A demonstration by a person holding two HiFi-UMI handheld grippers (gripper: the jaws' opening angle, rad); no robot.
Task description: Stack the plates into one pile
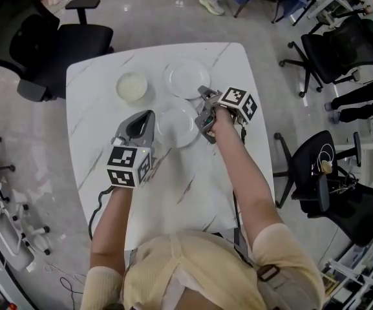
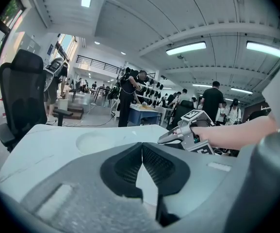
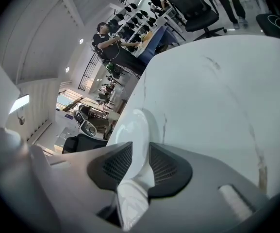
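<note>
Three white plates lie on the white marble table point(image 1: 192, 192). A small deep one point(image 1: 132, 86) sits at the back left, a flat plate point(image 1: 187, 78) at the back middle, and a third plate point(image 1: 176, 126) in the centre. My right gripper point(image 1: 200, 118) is shut on the right rim of that centre plate. In the right gripper view the rim point(image 3: 132, 127) runs edge-on between the black pads point(image 3: 164, 164). My left gripper point(image 1: 149, 118) rests just left of the same plate, its jaws shut with nothing between them point(image 2: 141, 152). It sees the right gripper point(image 2: 188, 130) and the small plate point(image 2: 93, 142).
Black office chairs stand at the table's back left point(image 1: 57, 44) and on its right side point(image 1: 338, 44), point(image 1: 315, 173). The table's front edge is close to the person's body. People stand at a far bench point(image 2: 135, 89) in the hall.
</note>
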